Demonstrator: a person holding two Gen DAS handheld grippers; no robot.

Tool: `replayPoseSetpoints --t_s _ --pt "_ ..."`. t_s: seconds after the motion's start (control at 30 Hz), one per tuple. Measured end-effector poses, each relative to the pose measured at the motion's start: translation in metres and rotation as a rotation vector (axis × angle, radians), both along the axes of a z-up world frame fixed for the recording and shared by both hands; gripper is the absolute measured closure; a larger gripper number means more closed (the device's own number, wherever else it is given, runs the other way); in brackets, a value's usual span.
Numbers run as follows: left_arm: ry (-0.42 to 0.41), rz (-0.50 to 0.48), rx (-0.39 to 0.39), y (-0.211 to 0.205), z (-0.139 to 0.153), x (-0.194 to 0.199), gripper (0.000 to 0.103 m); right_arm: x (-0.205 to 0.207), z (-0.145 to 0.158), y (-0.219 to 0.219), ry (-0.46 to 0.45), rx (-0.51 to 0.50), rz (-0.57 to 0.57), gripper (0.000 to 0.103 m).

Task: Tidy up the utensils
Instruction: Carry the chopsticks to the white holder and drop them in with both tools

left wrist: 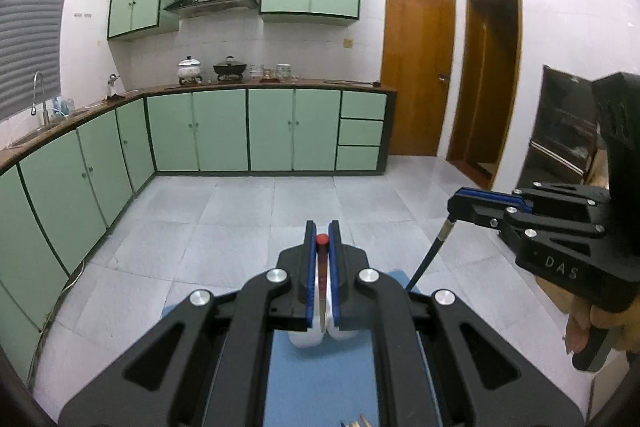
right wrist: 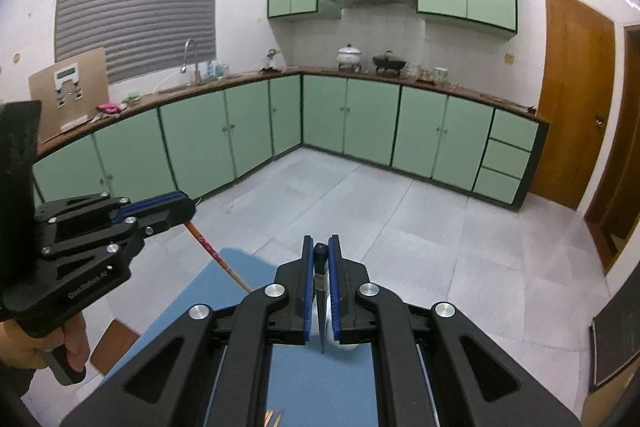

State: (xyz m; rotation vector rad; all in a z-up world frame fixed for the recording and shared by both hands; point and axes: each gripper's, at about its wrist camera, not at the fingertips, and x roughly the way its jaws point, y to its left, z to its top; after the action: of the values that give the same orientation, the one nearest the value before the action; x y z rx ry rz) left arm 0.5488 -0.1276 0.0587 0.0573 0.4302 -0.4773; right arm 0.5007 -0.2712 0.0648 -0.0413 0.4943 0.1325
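Observation:
My left gripper (left wrist: 322,231) is shut on a red-topped chopstick (left wrist: 322,259) that hangs down between the pads toward a white holder (left wrist: 304,338) on a blue mat (left wrist: 320,379). It also shows in the right wrist view (right wrist: 176,207), with the red chopstick (right wrist: 218,259) slanting down to the mat. My right gripper (right wrist: 321,247) is shut on a dark chopstick (right wrist: 321,275) with a metal band, over a white holder (right wrist: 340,341). The right gripper shows in the left wrist view (left wrist: 460,205) with the dark chopstick (left wrist: 430,253) hanging from it.
Both grippers are held above the blue mat (right wrist: 320,383) on a table. Tips of more wooden utensils (left wrist: 358,421) lie at the mat's near edge. Beyond are a tiled floor (left wrist: 260,223), green cabinets (left wrist: 220,131), wooden doors (left wrist: 416,67) and a dark cabinet (left wrist: 560,131) at right.

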Motion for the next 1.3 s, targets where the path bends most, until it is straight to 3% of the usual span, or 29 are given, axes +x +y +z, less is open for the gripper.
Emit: replayPoseSetpoints --t_s 0.17,0.4,0.6,0.73,0.87,0.97,1.03,1.17,1.3 --pt "-0.012 0.019 0.028 -0.021 -0.010 0.044 0.098 0.049 -0.014 -0.015 0.007 -0.009 -0.030 0.096" --pt "0.075 0.019 0.060 -0.036 -0.071 0.088 0.098 0.099 -0.075 -0.028 0.094 0.001 -0.041 0.096" --pt "0.138 0.019 0.076 -0.032 -0.107 0.091 0.096 0.095 -0.107 -0.032 0.130 0.008 -0.025 0.094" --pt "0.116 0.018 0.059 -0.017 -0.094 0.069 0.079 0.064 -0.089 -0.038 0.080 0.019 -0.031 0.089" --pt "0.033 0.009 0.034 0.011 -0.065 0.010 0.069 -0.005 -0.063 -0.038 -0.008 0.027 -0.006 0.085" --pt "-0.004 0.009 0.006 0.036 -0.064 -0.045 0.063 -0.059 -0.065 -0.034 -0.046 0.046 0.016 0.080" --pt "-0.029 0.007 0.006 0.052 -0.077 -0.091 0.062 -0.103 -0.081 -0.024 -0.055 0.041 0.025 0.077" --pt "-0.041 0.024 0.013 0.072 -0.127 -0.176 0.062 -0.188 -0.141 0.004 -0.040 0.034 0.018 0.077" --pt "0.040 0.047 -0.007 0.086 -0.198 -0.251 0.062 -0.249 -0.203 0.031 -0.006 0.036 0.000 0.077"
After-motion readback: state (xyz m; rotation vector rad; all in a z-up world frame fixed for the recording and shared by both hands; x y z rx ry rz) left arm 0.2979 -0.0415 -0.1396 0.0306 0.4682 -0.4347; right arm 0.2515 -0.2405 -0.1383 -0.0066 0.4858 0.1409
